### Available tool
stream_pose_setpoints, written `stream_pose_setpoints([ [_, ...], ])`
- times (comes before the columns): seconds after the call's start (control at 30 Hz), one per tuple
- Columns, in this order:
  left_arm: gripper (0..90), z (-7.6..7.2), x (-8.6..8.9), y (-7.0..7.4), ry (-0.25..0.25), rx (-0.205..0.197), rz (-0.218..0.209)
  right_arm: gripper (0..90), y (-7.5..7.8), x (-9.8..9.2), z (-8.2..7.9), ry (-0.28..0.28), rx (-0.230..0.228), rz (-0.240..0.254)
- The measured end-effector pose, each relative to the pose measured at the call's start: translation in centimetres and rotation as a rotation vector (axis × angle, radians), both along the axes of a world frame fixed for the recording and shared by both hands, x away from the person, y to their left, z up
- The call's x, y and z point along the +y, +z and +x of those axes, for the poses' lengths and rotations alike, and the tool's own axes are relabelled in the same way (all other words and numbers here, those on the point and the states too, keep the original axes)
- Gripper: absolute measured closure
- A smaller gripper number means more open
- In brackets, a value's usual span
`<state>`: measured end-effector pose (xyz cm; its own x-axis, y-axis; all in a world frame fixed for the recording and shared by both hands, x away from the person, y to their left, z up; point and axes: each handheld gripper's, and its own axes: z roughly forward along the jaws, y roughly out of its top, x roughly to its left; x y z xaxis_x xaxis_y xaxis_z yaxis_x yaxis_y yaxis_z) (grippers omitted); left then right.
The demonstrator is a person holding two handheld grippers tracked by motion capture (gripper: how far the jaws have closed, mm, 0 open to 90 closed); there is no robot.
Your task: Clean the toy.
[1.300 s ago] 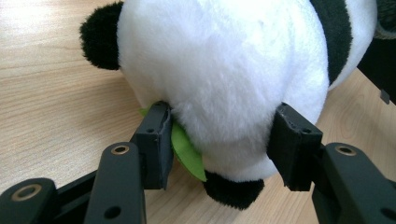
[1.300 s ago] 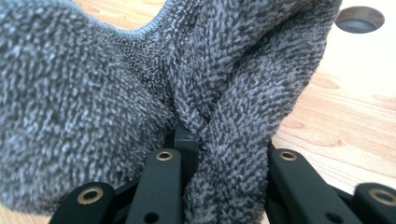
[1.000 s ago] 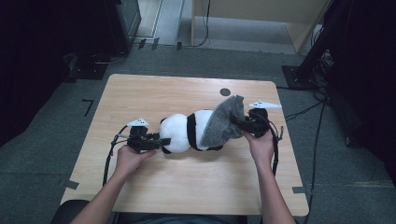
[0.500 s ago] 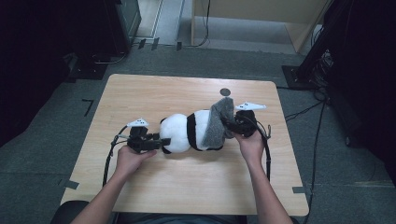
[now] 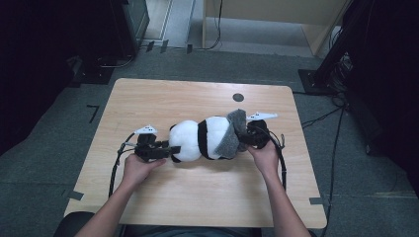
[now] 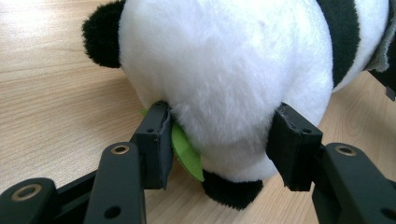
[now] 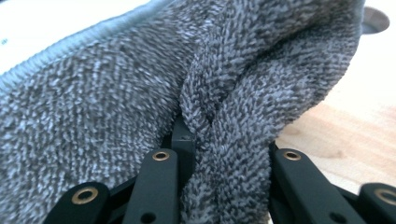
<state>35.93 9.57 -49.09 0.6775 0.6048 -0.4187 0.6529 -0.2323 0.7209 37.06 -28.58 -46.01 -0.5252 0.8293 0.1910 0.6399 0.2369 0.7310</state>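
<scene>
A plush panda (image 5: 200,139) lay on its side near the middle of the wooden table (image 5: 197,197), with its white head end toward the person's left and its body toward the right. The left gripper (image 5: 170,150) was just beside the head end of the panda, and its two black jaws were clenched on the soft white head from both sides; in the left gripper view the pads (image 6: 156,140) pressed into the fur, and a small green leaf (image 6: 187,151) showed between one pad and the panda, close to a black ear. A grey knitted cloth (image 5: 232,133) covered the other end of the panda, on the side away from the left gripper. The right gripper (image 5: 249,138) was at that end, touching the cloth, and its jaws were grasping a thick fold of the grey cloth (image 7: 224,140), which stood pinched between them. The person's left hand (image 5: 138,165) and right hand (image 5: 264,155) held the grippers from the near side of the panda. A small dark round hole (image 5: 238,97) was in the table beyond the panda.
</scene>
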Motion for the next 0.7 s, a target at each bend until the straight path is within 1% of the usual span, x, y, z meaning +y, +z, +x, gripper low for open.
stream_pose_setpoints([
  [0.1, 46.2, 0.0, 0.0, 0.0, 0.003, 0.001, -0.004, 72.8, -0.8, 0.4, 0.2, 0.005, 0.056, -0.023],
  [0.13, 46.2, 0.0, 0.0, 0.0, 0.004, 0.002, -0.005, 72.9, -1.1, 0.5, 0.3, 0.010, 0.062, -0.035],
  [0.2, 46.2, 0.0, 0.0, 0.0, 0.004, 0.002, -0.005, 73.0, -1.5, 0.7, 0.4, 0.013, 0.083, -0.039],
  [0.3, 46.2, 0.0, 0.0, 0.0, 0.005, 0.003, -0.007, 73.0, -2.1, 0.7, 0.6, 0.020, 0.107, -0.036],
  [0.33, 46.1, 0.0, 0.0, 0.0, 0.005, 0.003, -0.007, 73.0, -2.7, 0.7, 0.7, 0.028, 0.118, -0.034],
  [0.37, 46.1, 0.0, 0.0, 0.0, 0.005, 0.002, -0.007, 73.0, -2.7, 0.7, 0.7, 0.028, 0.118, -0.034],
  [0.43, 46.0, 0.1, 0.1, 0.0, 0.004, 0.000, -0.004, 73.0, -3.3, 0.8, 0.8, 0.038, 0.149, -0.046],
  [0.5, 45.9, 0.1, 0.1, 0.0, 0.003, 0.003, -0.005, 73.0, -3.5, 0.7, 0.9, 0.034, 0.159, -0.050],
  [0.53, 46.0, 0.1, 0.1, 0.0, 0.002, 0.004, -0.005, 73.0, -3.4, 0.6, 1.1, 0.032, 0.153, -0.054],
  [0.63, 45.9, 0.1, 0.1, 0.0, 0.000, 0.004, -0.003, 73.1, -3.2, 0.2, 1.1, 0.025, 0.154, -0.063],
  [0.7, 45.9, 0.1, 0.1, 0.0, -0.001, 0.004, -0.003, 73.1, -2.9, -0.4, 1.1, 0.006, 0.150, -0.072],
])
